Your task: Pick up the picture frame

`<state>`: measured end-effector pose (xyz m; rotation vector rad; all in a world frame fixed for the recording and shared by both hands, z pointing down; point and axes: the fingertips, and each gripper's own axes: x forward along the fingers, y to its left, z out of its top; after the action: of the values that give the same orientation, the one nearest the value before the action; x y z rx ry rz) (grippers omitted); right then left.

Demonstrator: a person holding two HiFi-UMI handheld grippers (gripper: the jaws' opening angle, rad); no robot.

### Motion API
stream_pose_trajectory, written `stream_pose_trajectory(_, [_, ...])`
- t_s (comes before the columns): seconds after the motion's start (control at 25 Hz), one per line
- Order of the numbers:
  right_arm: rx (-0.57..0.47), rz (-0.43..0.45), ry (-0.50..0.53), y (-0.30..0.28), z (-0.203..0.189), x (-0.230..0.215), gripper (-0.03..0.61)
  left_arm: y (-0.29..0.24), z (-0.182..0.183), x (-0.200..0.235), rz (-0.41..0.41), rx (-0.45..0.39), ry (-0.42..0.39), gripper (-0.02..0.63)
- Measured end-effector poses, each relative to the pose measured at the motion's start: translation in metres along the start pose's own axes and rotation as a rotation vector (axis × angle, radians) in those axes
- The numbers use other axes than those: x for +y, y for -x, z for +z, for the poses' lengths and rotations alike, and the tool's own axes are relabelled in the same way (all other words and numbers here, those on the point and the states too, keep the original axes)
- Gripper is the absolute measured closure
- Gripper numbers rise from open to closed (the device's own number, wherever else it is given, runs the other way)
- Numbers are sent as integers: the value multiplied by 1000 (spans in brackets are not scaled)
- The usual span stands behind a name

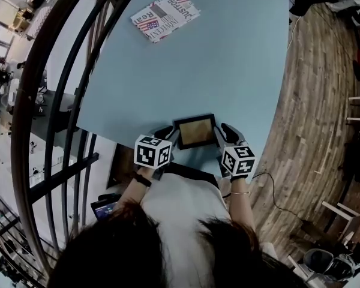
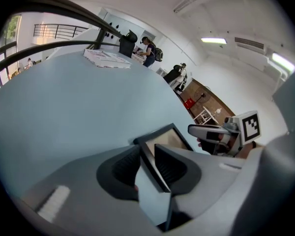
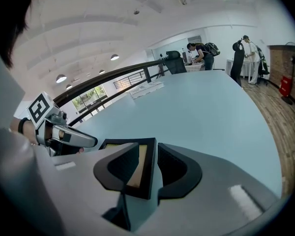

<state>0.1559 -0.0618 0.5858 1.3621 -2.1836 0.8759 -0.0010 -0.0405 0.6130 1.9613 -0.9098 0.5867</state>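
Observation:
The picture frame (image 1: 195,131), black-rimmed with a tan picture, is at the near edge of the pale blue table (image 1: 228,59). My left gripper (image 1: 168,134) holds its left side and my right gripper (image 1: 223,132) its right side. In the left gripper view the frame's (image 2: 169,137) thin edge runs between the jaws of the left gripper (image 2: 147,149), which is shut on it; the right gripper (image 2: 211,132) shows beyond. In the right gripper view the frame (image 3: 119,144) sits between the jaws of the right gripper (image 3: 148,149), also shut on it, with the left gripper (image 3: 73,139) opposite.
A magazine with a flag print (image 1: 165,15) lies at the table's far side. A dark curved railing (image 1: 54,101) runs along the left. A wooden floor (image 1: 312,113) lies to the right. People and chairs stand far beyond the table (image 2: 150,50).

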Motion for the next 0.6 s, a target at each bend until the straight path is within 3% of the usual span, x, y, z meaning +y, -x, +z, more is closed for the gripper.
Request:
stream_pose_trajectory(0.28, [18,5,-51,-4,-11,-6,485,-12,-8,1,-40,34,64,512])
stream_pose_trajectory(0.6, [16,9,-72,-3,-14,-3,485,-18,-13,-1,-28,60,59,492])
